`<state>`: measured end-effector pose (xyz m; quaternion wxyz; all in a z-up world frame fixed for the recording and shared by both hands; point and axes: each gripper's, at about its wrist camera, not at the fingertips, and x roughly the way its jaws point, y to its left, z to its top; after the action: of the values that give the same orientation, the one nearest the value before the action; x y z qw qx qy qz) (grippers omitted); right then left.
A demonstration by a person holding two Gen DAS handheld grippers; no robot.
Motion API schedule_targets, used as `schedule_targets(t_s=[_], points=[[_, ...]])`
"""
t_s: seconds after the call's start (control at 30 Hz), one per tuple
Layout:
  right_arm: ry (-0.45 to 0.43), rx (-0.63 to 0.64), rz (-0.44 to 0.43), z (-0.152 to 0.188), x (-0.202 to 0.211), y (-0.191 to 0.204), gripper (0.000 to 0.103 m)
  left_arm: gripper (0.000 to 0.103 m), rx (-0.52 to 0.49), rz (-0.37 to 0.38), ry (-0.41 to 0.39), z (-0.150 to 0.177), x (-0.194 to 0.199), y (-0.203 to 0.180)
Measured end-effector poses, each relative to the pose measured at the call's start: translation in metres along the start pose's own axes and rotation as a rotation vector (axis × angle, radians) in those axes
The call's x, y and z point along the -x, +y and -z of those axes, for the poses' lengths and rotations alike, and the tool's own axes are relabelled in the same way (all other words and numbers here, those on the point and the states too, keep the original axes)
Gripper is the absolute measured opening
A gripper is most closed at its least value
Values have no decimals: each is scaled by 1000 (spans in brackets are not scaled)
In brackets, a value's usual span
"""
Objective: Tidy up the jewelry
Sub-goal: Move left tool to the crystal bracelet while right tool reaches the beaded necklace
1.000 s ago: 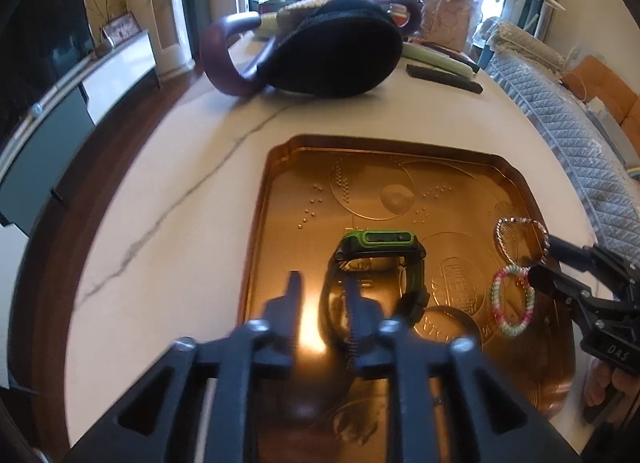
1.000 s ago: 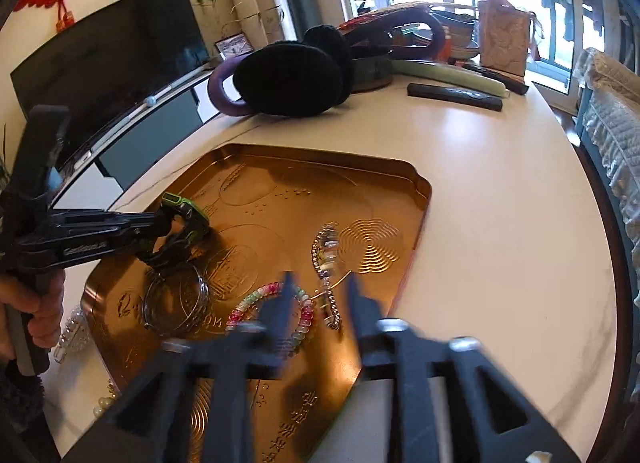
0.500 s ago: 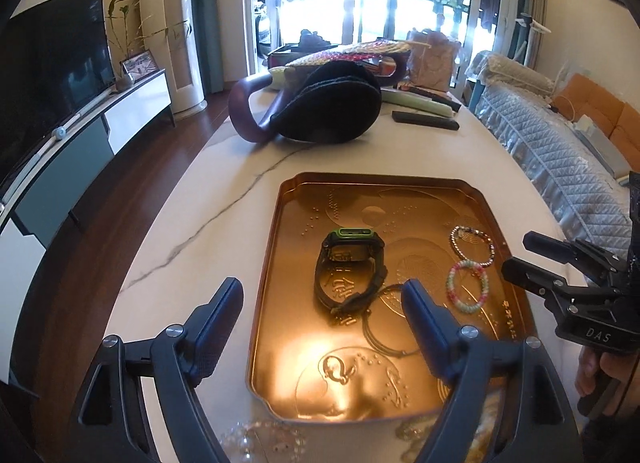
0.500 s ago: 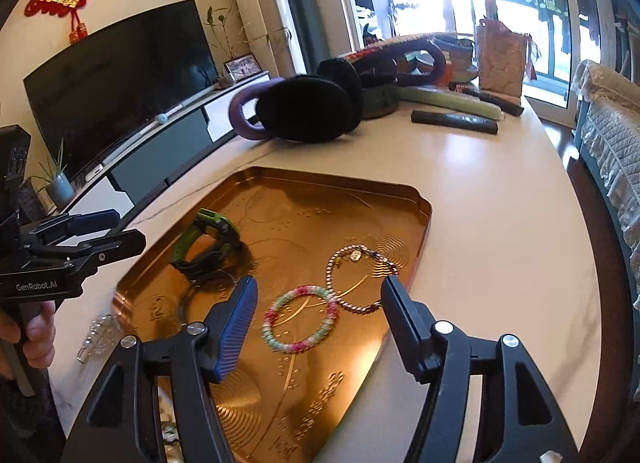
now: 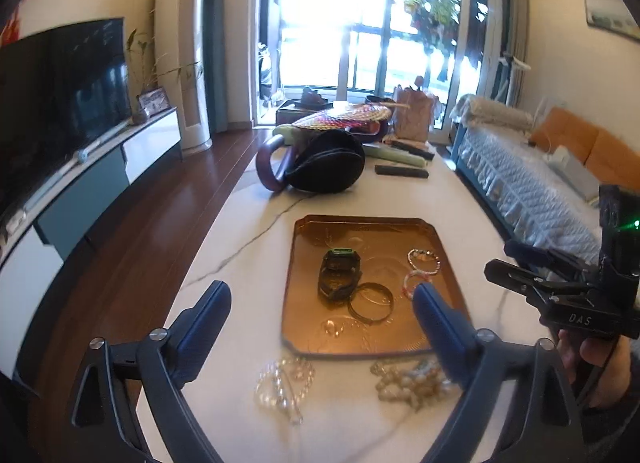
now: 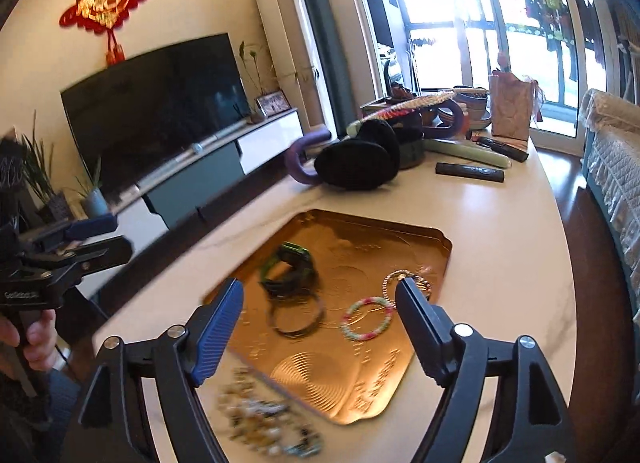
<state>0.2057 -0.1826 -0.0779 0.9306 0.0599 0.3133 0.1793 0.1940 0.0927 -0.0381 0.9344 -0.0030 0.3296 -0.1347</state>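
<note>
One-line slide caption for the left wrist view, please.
Open left gripper above a gold tray holding a watch and bracelets.

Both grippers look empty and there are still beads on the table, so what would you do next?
Probably lower the left gripper, jaws just opened and empty, onto the clear bead strand lying off the tray, since watch and bracelets are already inside.

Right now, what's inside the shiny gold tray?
Inside the gold tray lie a green-and-black watch, a thin dark bangle, a pink-and-green bead bracelet and a silvery bead bracelet. A blue finger covers the tray's near right part.
</note>
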Motion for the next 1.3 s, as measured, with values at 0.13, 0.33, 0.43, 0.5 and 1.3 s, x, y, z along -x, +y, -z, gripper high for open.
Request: schedule_targets(t_s=[0.13,0.33,0.43,0.5,1.3], points=[[7,-15,-63,2,25,16,78,97,77,-19,10,13,16,28],[33,62,-101,33,17,28,79,98,105,-130,28,38,-15,56],[114,65,-112,50,-3,25,60,97,51,-97,86,56,-35,53],[165,62,-118,58,-17,21,37,96,8,-91,121,64,-43,47],[318,231,-168,95,-57,55,24,63,-16,-30,398,107,-83,34]])
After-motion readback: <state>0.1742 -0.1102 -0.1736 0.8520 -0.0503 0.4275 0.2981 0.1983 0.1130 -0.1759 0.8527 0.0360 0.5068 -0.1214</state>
